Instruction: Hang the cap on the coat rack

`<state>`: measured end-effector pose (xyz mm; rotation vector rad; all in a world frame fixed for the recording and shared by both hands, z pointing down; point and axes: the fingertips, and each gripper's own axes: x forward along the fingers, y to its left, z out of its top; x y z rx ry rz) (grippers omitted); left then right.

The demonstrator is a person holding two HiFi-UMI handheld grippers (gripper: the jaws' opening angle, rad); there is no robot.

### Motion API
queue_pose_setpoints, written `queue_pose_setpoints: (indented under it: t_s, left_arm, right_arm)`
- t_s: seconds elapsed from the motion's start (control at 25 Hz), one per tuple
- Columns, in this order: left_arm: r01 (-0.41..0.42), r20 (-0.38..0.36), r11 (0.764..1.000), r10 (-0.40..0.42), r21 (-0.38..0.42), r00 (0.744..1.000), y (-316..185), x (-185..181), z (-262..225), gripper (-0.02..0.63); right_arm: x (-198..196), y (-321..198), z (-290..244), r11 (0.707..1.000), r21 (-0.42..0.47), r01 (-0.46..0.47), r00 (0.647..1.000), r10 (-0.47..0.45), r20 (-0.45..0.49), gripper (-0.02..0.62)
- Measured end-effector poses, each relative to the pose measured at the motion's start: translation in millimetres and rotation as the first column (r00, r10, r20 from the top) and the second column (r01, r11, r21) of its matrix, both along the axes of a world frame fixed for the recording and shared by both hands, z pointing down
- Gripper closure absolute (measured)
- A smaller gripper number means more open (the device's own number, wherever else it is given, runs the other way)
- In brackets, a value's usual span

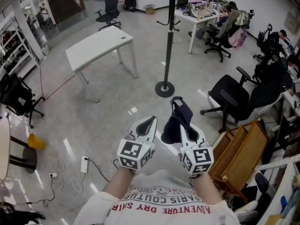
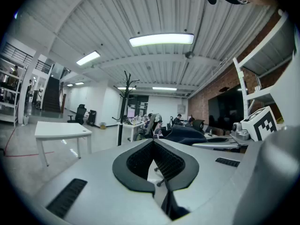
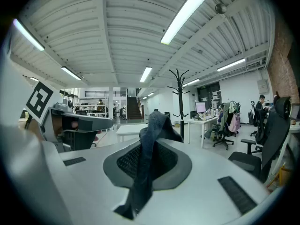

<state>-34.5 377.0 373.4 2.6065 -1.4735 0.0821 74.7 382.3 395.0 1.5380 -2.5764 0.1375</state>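
The dark blue cap [image 1: 177,121] hangs pinched in my right gripper [image 1: 179,115]; in the right gripper view its cloth [image 3: 149,149] runs up between the closed pads. My left gripper [image 1: 151,121] is shut with nothing in it, its ribbed pads [image 2: 140,159] meeting at the tip. The black coat rack [image 1: 168,36] stands on its round base straight ahead on the floor, a few steps beyond both grippers. It also shows as a thin branched pole in the left gripper view [image 2: 124,102] and in the right gripper view [image 3: 180,97].
A white table [image 1: 99,45] stands left of the rack. Black office chairs [image 1: 233,95] and a wooden rack [image 1: 239,149] crowd the right. Desks with seated people [image 1: 220,13] lie behind. Cables and a power strip [image 1: 84,164] lie on the floor at left.
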Motion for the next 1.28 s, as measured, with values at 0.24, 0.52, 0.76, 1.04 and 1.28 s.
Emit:
queue_pose_setpoints:
  t_s: [0.24, 0.52, 0.76, 1.04, 1.28]
  left_arm:
    - [-0.005, 0.000, 1.000, 0.005, -0.002, 1.000, -0.9, -2.3, 1.4, 0.601]
    - [-0.014, -0.001, 1.000, 0.014, -0.011, 1.000, -0.2, -3.4, 5.5, 0.601]
    - [-0.021, -0.002, 1.000, 0.021, -0.007, 1.000, 3.3, -15.1, 5.3, 0.601]
    - [-0.038, -0.007, 0.999, 0.038, -0.008, 0.999, -2.5, -62.6, 10.7, 0.601]
    - [-0.028, -0.017, 0.999, 0.027, -0.026, 0.999, -21.4, -125.5, 17.0, 0.601]
  right_arm:
    - [-5.0, 0.1, 0.2, 1.000, 0.003, 0.003, 1.000, -0.003, -0.012, 0.566]
    - [-5.3, 0.3, 2.9, 1.000, -0.010, -0.009, 1.000, 0.009, 0.006, 0.566]
    - [-14.5, 3.1, 2.4, 1.000, -0.012, -0.026, 1.000, 0.026, 0.015, 0.566]
    - [-47.9, -10.3, 3.3, 0.998, -0.003, -0.069, 0.998, 0.069, 0.002, 0.565]
    - [-89.6, -26.7, -2.8, 0.993, 0.004, -0.115, 0.993, 0.115, 0.020, 0.565]
